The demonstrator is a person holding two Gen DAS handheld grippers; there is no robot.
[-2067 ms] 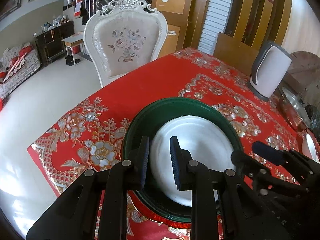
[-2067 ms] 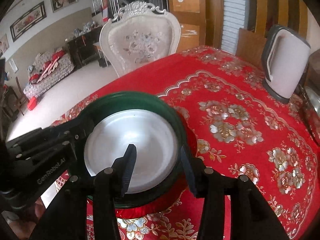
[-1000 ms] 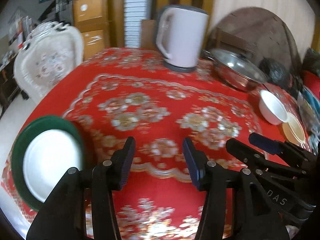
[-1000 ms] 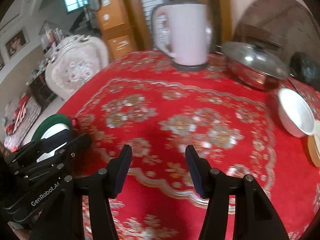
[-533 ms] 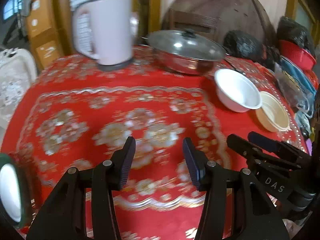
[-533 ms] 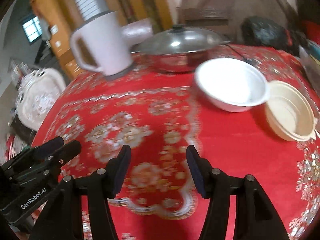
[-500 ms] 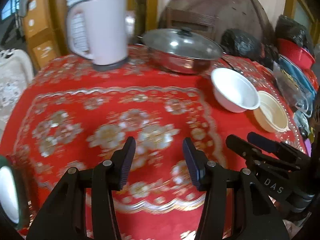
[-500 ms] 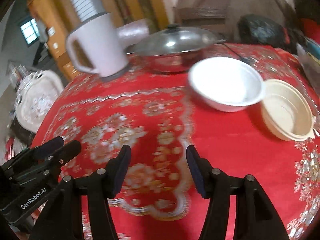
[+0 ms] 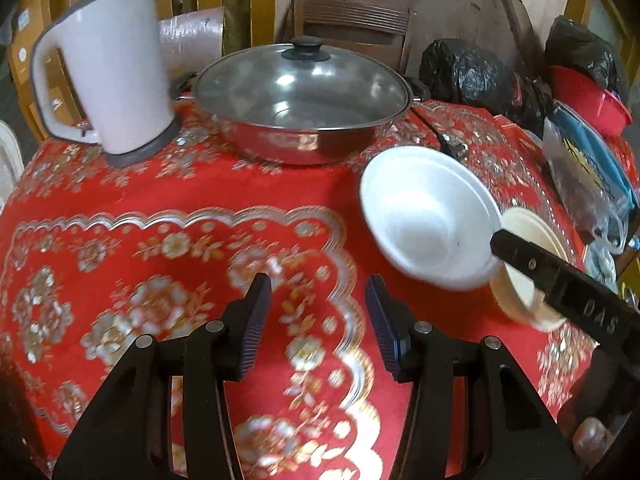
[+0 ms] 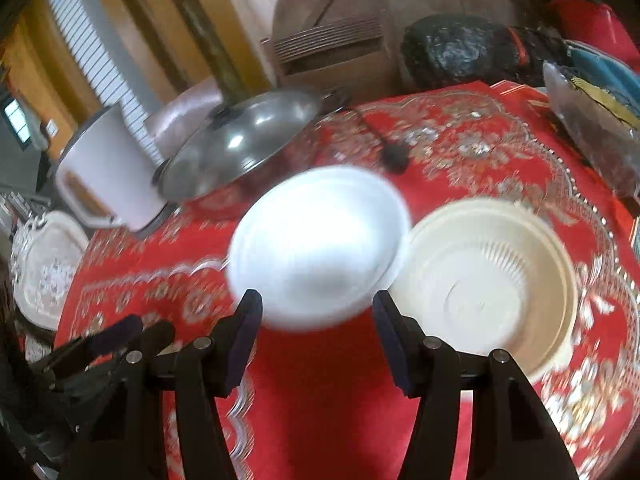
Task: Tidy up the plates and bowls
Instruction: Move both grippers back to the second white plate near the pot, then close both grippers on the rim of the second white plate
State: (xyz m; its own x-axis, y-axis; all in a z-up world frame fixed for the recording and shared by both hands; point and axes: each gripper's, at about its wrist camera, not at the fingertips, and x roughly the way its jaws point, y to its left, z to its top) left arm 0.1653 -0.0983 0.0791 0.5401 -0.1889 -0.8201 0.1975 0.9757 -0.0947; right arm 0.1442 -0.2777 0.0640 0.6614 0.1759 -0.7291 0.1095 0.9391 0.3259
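While poised above the red floral-patterned tablecloth, left gripper: spread wide, nothing between its ribbed pads, aimed at bare cloth. Right gripper: likewise parted and empty, framing the near rim of a round white bowl without visibly touching it; blurred in the right wrist view. From the left wrist view, that same white bowl upright on the cloth, ahead and to the right of the left gripper. Just beside it on its right, rims meeting or nearly so, a cream-coloured ribbed plastic bowl, partly hidden in the left wrist view behind a black finger of the right gripper. Farther back, a lidded stainless-steel pan with a black knob, and to its left a pale pink electric kettle on a grey base. Along the right edge, black plastic bags and a red basin, well apart from the bowls.
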